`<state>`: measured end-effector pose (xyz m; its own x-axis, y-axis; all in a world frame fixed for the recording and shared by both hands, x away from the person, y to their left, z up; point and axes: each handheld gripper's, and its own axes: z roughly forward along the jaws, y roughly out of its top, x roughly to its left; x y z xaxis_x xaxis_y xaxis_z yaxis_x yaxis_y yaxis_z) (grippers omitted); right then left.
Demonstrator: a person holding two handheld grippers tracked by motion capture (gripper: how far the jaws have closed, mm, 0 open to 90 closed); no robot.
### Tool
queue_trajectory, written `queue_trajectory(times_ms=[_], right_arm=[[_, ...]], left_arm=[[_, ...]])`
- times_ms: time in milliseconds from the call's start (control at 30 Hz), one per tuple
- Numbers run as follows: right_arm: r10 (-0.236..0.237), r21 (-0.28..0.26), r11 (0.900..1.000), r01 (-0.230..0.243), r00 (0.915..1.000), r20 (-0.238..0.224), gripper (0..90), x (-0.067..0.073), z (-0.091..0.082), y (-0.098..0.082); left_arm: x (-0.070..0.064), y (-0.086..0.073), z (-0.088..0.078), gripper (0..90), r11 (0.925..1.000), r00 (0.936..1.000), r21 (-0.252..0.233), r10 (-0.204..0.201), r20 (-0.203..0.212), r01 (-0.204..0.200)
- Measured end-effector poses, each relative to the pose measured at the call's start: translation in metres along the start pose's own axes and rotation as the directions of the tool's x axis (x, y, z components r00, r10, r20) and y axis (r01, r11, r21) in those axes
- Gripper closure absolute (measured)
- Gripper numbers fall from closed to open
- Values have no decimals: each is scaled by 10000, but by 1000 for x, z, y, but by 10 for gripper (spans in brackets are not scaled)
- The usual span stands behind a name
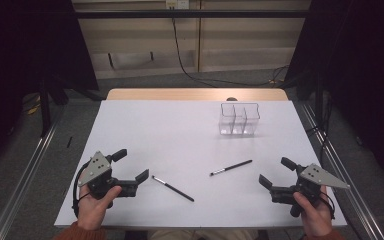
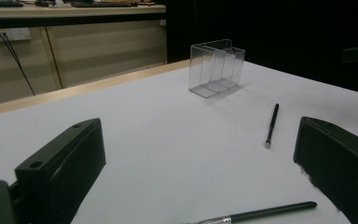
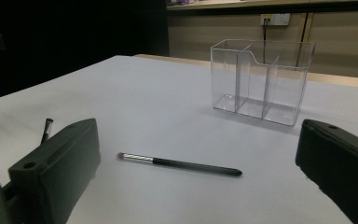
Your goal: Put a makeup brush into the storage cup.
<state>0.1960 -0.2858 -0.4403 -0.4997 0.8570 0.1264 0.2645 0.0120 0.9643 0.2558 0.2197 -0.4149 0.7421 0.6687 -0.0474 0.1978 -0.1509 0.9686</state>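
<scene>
Two thin black makeup brushes lie on the white table (image 1: 180, 130). The left brush (image 1: 173, 188) rests just right of my open left gripper (image 1: 131, 166), and its handle crosses the bottom of the left gripper view (image 2: 261, 213). The right brush (image 1: 231, 167) lies left of my open right gripper (image 1: 276, 172); it sits between the jaws' line of sight in the right gripper view (image 3: 182, 164). Neither gripper (image 2: 198, 177) (image 3: 198, 182) holds anything. A clear three-compartment organizer (image 1: 239, 119) stands empty at the back right.
The organizer (image 2: 216, 67) (image 3: 261, 81) stands well beyond both brushes. The farther brush (image 2: 271, 126) lies ahead of the left gripper. One end of the left brush (image 3: 46, 128) peeks from behind the right gripper's left jaw. A wooden strip (image 1: 195, 94) borders the table's far edge.
</scene>
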Motion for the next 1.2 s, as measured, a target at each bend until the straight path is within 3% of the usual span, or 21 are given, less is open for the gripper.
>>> queue_trajectory(times_ms=[733,1067,1200], right_arm=[[-112,72,9999,113,9998,-158,0,2,2,0],[-153,80,9998,155,9997,-185,0,2,3,0],[-204,96,9997,207,9995,-220,0,3,3,1]], left_arm=[[6,18,35,27,9996,9978,264,-108,650,91],[12,25,56,38,9946,9933,1015,91,1156,-209],[13,24,61,42,9874,9894,1493,311,1417,-524]])
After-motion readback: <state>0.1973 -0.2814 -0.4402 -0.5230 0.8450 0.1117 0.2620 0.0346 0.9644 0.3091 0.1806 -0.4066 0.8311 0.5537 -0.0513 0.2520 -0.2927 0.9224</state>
